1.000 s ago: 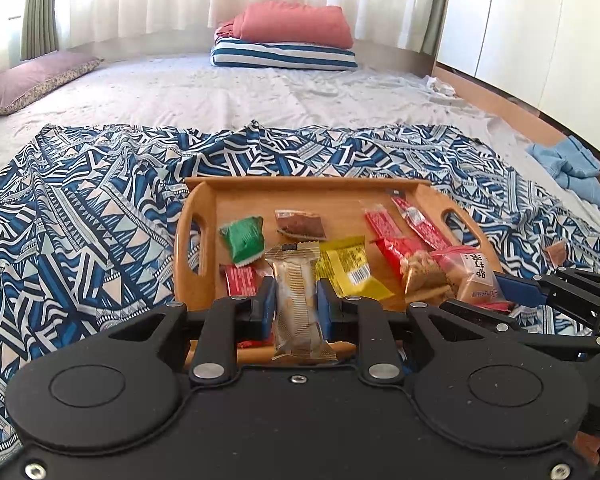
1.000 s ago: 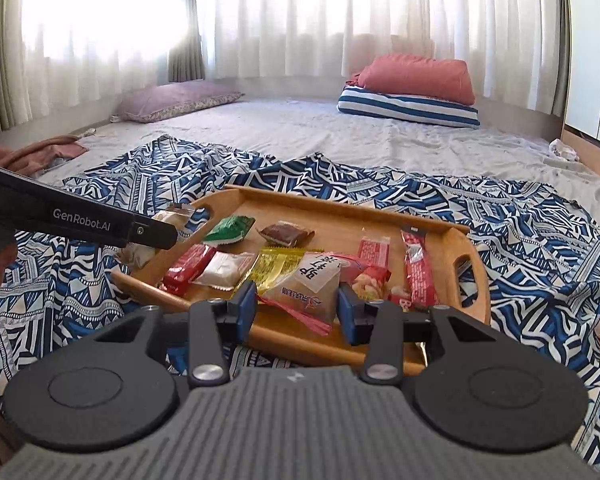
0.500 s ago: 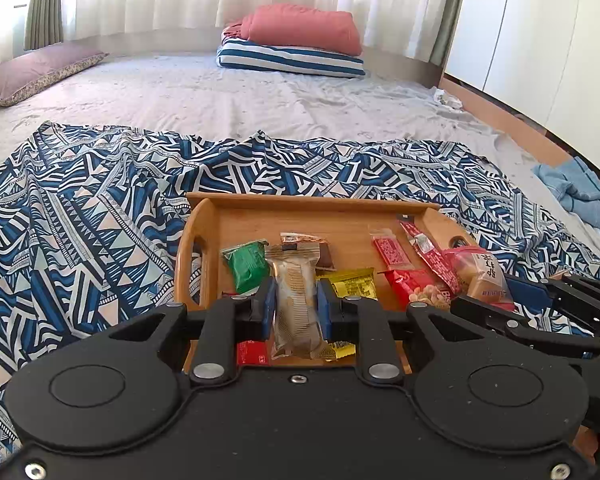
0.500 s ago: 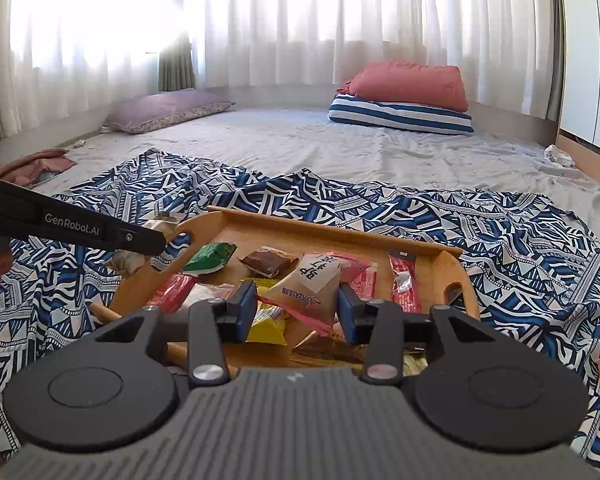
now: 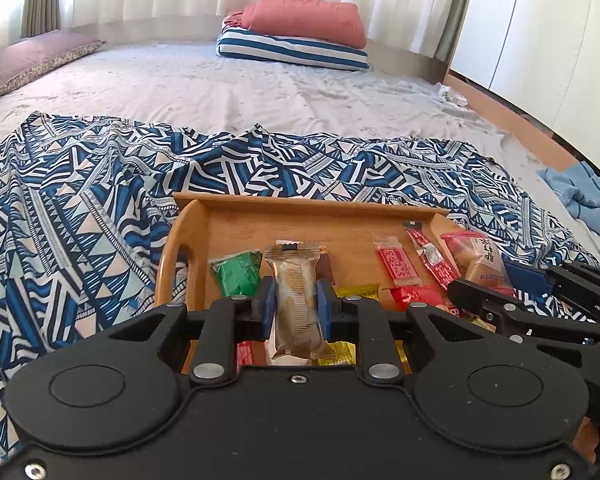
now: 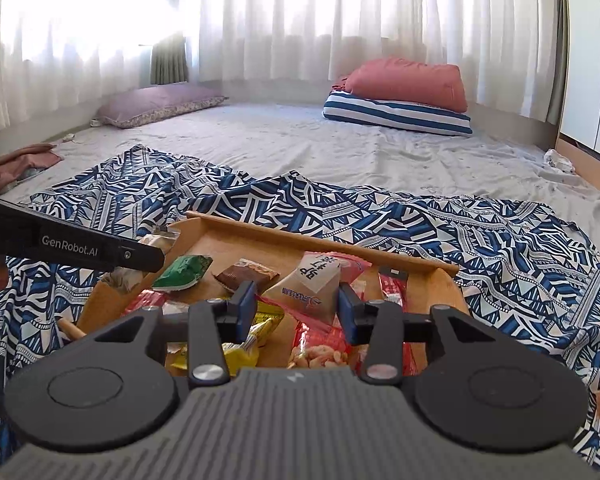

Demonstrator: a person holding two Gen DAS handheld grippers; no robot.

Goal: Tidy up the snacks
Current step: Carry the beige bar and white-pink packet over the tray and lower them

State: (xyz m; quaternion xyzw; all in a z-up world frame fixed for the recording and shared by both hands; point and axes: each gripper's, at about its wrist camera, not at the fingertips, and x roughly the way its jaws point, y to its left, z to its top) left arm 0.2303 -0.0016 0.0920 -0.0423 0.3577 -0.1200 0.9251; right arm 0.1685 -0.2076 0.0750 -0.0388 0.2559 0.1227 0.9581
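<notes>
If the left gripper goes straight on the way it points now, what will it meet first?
Probably the wooden tray. The left gripper, shut on a brown wafer pack, points down over its bare floor, just past the green packet. Depth is unclear.

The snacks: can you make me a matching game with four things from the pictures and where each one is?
Things:
1. golden-brown wafer pack
2. clear bread packet
3. green packet
4. red pillow

Places:
A. lying in the wooden tray, near its left handle
B. on top of the striped pillow
C. between the fingers of the left gripper
D. between the fingers of the right gripper

Pairs: 1-C, 2-D, 3-A, 4-B
</notes>
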